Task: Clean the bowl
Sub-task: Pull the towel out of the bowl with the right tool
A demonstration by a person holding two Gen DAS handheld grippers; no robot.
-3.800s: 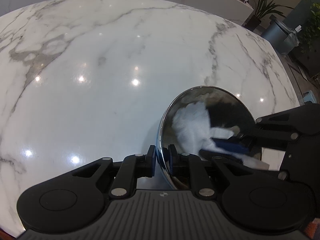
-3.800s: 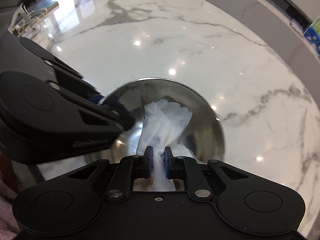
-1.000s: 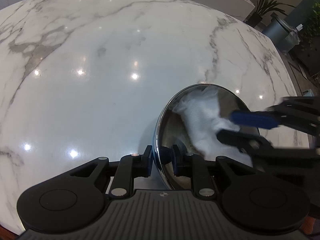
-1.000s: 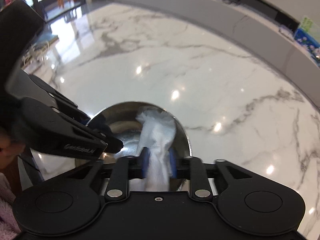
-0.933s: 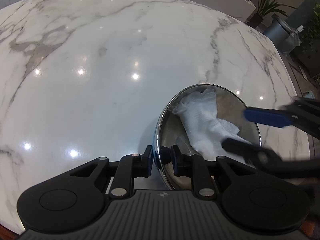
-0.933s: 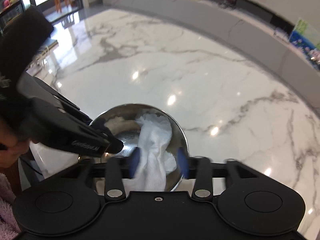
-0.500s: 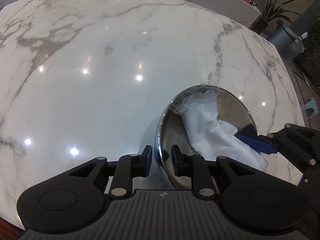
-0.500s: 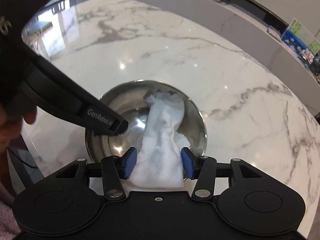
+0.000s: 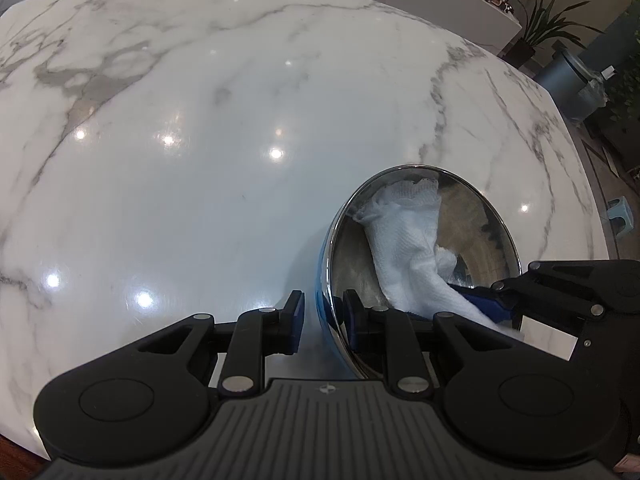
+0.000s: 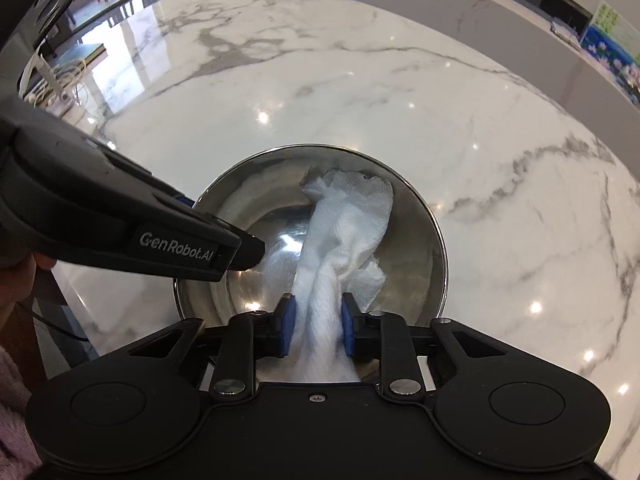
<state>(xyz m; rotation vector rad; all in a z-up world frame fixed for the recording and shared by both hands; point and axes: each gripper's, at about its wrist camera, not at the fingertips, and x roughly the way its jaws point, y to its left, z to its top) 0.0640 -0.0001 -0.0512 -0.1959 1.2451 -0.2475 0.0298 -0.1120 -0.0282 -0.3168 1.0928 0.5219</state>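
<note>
Left wrist view: the steel bowl [image 9: 472, 240] stands on the marble table [image 9: 200, 160], its near rim between the fingers of the left gripper [image 9: 322, 316]; the jaws are parted, the left pad clear of the wall; right wrist view: the right gripper [image 10: 316, 320] sits at the bowl's near edge, its pads pressing both sides of the white cloth [image 10: 344, 224]; the cloth drapes across the bowl's interior to the far wall.

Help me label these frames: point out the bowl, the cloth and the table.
bowl [image 10: 434, 236]: right wrist view, right rim.
cloth [image 10: 348, 216]: right wrist view, bunched upper part.
table [image 9: 180, 200]: left wrist view, bare marble top.
</note>
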